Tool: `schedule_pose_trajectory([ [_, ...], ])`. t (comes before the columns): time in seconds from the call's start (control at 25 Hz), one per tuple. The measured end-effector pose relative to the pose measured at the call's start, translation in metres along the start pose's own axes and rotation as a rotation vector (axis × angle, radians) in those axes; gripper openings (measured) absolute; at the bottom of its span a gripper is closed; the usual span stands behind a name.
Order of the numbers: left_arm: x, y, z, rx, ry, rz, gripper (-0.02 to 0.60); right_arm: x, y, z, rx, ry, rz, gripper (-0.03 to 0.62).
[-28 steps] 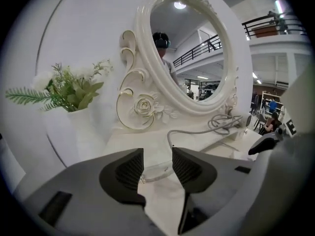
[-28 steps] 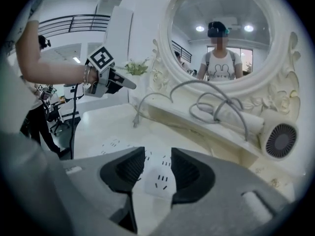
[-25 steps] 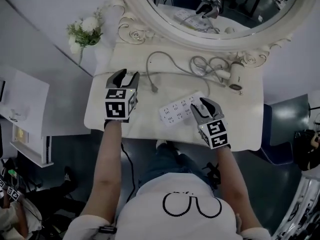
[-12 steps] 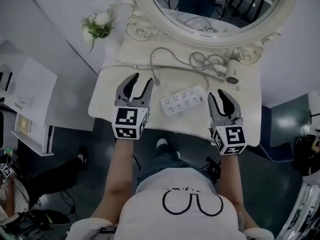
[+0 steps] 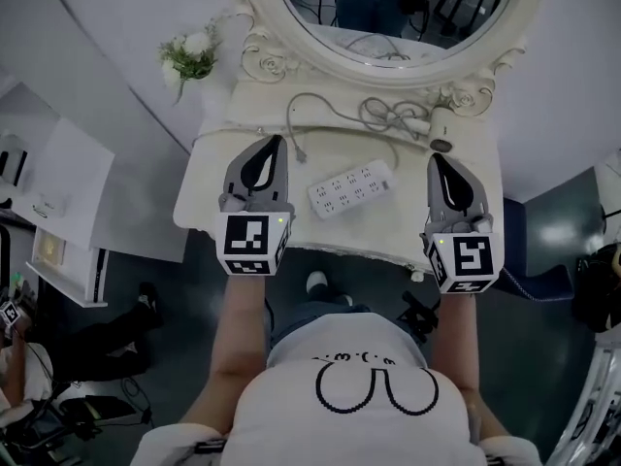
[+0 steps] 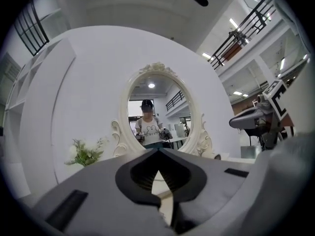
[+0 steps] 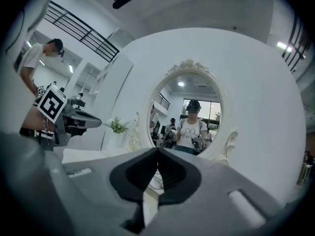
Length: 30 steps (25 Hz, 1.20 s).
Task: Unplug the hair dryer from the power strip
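We hold the left gripper (image 5: 276,144) over the near left part of the white table (image 5: 199,187), and its own view shows the two jaws pressed together with nothing between them. The right gripper (image 5: 439,161) is up over the table's right side, its jaws likewise closed tip to tip and empty. Between the two grippers lies the power strip (image 5: 352,188), flat on the table and slanted, touching neither. The hair dryer (image 5: 441,130) rests further back on the right, near the frame of the oval mirror (image 5: 388,27), with its grey cord (image 5: 388,116) bunched in loops beside it. From there the cord runs left and bends down to the plug (image 5: 303,153), which lies bare on the tabletop just left of the strip and apart from its sockets. A small bunch of flowers (image 5: 191,54) stands at the back left corner.
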State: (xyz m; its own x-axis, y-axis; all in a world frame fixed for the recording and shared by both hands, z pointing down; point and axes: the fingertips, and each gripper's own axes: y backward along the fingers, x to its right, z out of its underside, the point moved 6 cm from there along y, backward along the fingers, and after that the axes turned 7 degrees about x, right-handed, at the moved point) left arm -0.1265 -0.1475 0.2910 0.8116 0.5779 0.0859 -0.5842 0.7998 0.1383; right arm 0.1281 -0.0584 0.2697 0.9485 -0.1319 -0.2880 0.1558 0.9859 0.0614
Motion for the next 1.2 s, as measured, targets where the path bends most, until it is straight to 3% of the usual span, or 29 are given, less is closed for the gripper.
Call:
schedule_pose_trajectory([
  [0.12, 0.005, 0.002, -0.002, 0.007, 0.027, 0.016, -0.003, 0.002, 0.006, -0.004, 0.013, 0.000, 0.013, -0.002],
  [0.48, 0.010, 0.003, -0.013, 0.041, -0.014, 0.027, -0.003, 0.014, 0.018, -0.009, 0.023, -0.013, 0.093, -0.003],
  [1.2, 0.004, -0.001, -0.024, 0.058, -0.047, 0.031, -0.003, 0.018, 0.017, -0.023, 0.051, -0.011, 0.064, -0.003],
])
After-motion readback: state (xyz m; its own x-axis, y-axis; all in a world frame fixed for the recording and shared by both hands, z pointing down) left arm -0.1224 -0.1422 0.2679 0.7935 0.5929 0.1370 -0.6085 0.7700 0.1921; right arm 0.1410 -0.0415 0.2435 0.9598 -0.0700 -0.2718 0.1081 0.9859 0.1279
